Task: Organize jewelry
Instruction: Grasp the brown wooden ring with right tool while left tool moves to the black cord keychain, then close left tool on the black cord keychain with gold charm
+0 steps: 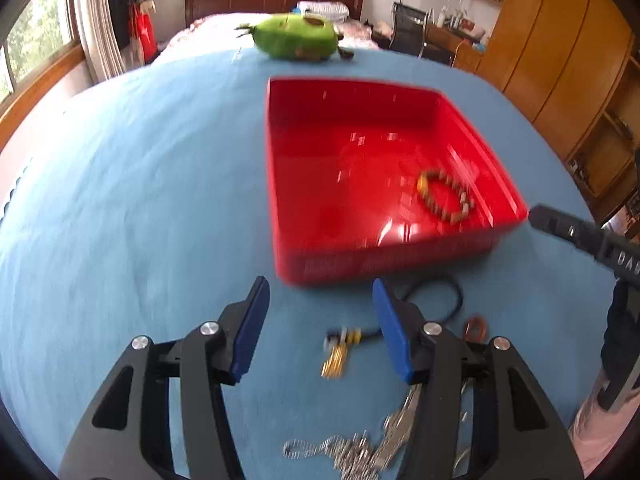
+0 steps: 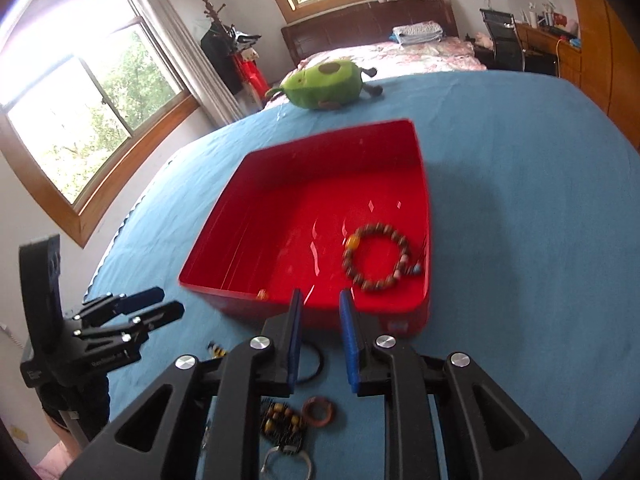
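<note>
left gripper [image 1: 320, 312]: jaws stand apart, moderately wide, nothing between the blue pads; it hangs over the blue bedcover [image 1: 140, 200] just short of the near wall of the red tray [image 1: 276, 184].

right gripper [image 2: 320, 330]: jaws parted by a narrow gap, nothing gripped; its tips lie over the tray's near edge as seen from its own camera.

tray contents: a brown beaded bracelet [image 2: 376, 258] lies flat on the tray floor, toward the right wall. a small orange item [image 2: 262, 294] sits by the near wall; too blurred to identify.

items on the bedcover, outside the tray, near its front wall: a black cord loop [image 1: 452, 300]; a yellow-and-black charm with a gold tassel [image 1: 340, 350]; a brown ring [image 2: 318, 410]; a dark beaded piece with amber beads [image 2: 282, 424]; a silver chain [image 1: 344, 450], partly hidden behind the left gripper's finger.

a green avocado plush toy [image 2: 326, 84] lies on the bedcover beyond the tray, well apart from it.
</note>
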The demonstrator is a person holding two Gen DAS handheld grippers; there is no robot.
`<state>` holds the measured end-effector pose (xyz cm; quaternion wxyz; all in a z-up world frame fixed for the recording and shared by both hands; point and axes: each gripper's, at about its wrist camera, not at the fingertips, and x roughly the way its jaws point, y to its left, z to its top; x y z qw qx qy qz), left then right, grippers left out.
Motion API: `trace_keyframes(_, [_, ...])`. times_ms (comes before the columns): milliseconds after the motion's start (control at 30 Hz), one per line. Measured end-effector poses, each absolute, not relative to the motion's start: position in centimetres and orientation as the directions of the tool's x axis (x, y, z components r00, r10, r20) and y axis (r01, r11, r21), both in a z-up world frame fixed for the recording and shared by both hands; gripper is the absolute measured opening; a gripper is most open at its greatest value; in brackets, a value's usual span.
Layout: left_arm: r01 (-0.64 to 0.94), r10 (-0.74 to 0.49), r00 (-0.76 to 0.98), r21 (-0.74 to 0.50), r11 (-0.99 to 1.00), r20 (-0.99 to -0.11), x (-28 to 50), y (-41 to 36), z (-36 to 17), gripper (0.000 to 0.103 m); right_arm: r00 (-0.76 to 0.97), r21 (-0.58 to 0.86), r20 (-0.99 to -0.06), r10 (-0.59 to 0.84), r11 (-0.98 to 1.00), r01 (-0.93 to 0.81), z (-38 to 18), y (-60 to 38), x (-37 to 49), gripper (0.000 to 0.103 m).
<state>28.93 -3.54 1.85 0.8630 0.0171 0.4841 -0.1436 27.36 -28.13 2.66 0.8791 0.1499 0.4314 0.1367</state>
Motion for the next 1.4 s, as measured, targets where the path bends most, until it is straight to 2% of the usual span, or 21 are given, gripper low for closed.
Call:
trace_keyframes(167, [0.240, -0.263, 0.439, -0.170, 0.956, -0.859, 28.1, -2.6, -0.3, 0.053, 0.557, 0.399, -0.733, 0.390, 0.910, -0.113, 1.1, -26.8, 26.2, 0.020])
trace_keyframes(533, [0.222, -0.222, 0.398, -0.141, 0.965, -0.890, 27.7, -3.2, -2.9, 0.053, 0.484, 0.345, -0.811, 0.329, 0.937, -0.059, -2.9, -25.8, 24.6, 0.020])
trace_keyframes(833, [0.200, -0.211, 0.387, -0.141, 0.969, -0.898, 28.6, -3.1, -3.5, 0.053, 0.425, 0.357, -0.835, 0.349, 0.932, -0.064, -5.4, -25.9, 24.1, 0.020])
trace_keyframes(1033, [0.214, -0.220, 0.381, -0.146, 0.966, -0.898, 28.8, -3.2, -3.5, 0.053, 0.429, 0.306, -0.847, 0.314, 0.948, -0.088, -5.9, -24.9, 23.9, 0.020])
trace_keyframes(1133, [0.218, -0.221, 0.376, -0.146, 0.965, -0.900, 28.6, -3.2, -3.7, 0.055, 0.437, 0.271, -0.850, 0.294, 0.956, -0.116, -5.8, -23.9, 23.6, 0.012])
trace_keyframes(1233, [0.221, -0.219, 0.380, -0.141, 0.965, -0.899, 28.6, -3.5, -3.7, 0.062, 0.445, 0.265, -0.846, 0.293, 0.956, -0.125, -5.7, -23.8, 23.4, 0.011])
trace_keyframes(1400, [0.217, -0.233, 0.379, -0.159, 0.963, -0.896, 28.8, -3.7, -3.7, 0.063, 0.467, 0.322, -0.819, 0.333, 0.941, -0.107, -4.6, -25.2, 23.0, 0.008])
